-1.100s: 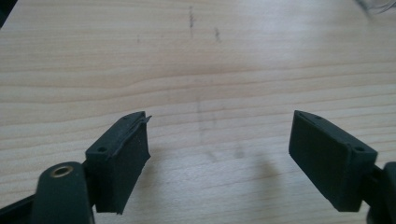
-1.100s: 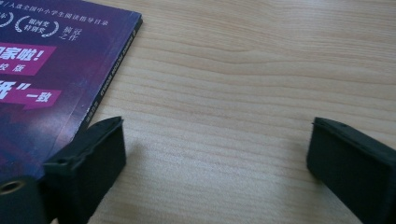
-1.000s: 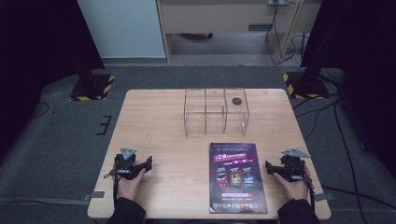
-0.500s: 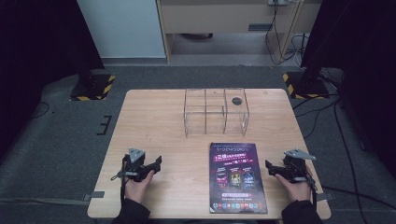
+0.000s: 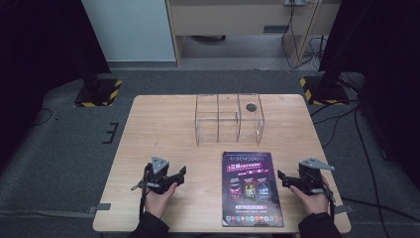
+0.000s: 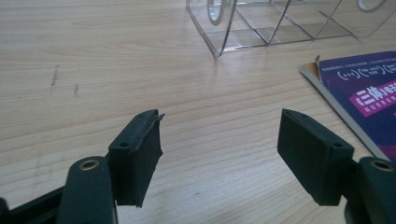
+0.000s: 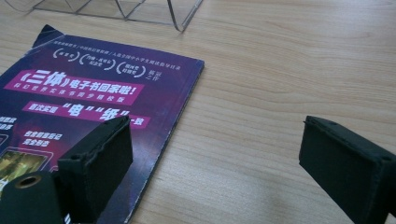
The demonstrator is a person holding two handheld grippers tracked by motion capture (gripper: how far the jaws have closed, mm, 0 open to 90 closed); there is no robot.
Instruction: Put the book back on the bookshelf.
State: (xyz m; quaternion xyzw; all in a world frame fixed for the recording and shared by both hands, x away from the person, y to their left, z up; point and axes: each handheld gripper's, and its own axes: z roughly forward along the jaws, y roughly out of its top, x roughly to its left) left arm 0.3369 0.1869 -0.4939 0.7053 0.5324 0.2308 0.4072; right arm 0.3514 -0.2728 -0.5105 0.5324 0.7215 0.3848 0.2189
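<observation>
Since the earlier high view, the left claw (image 5: 181, 174) has been carried from near the table's left edge toward the booklet (image 5: 251, 188), and its jaws have just been closing a little; nothing is seen between them. In the left gripper view the left claw (image 6: 219, 140) is shown with its two black pads (image 6: 140, 154) still well apart, over bare wood, empty. The right claw (image 5: 283, 178) is held just beside the booklet's right edge, near the table's right front corner; in the right gripper view its pads (image 7: 100, 163) are seen spread wide, one hanging above the booklet's (image 7: 93, 93) cover, the other over bare table, and nothing is gripped.

Outward from the claws, the booklet is found lying flat and closed at the front edge of the table (image 5: 163, 124), right of centre, between the two hands. Beyond it, toward the far edge, a clear divided organizer (image 5: 229, 119) is stood upright, apart from the booklet.

The step in hand is judged to be the approach: the booklet is being closed in on from both sides and has not yet been touched. For the next move, a thin flat edge must be caught, so a low, level entry of one pad under the cover is probably called for.

Counted: two claws, one booklet, one organizer, one table.
</observation>
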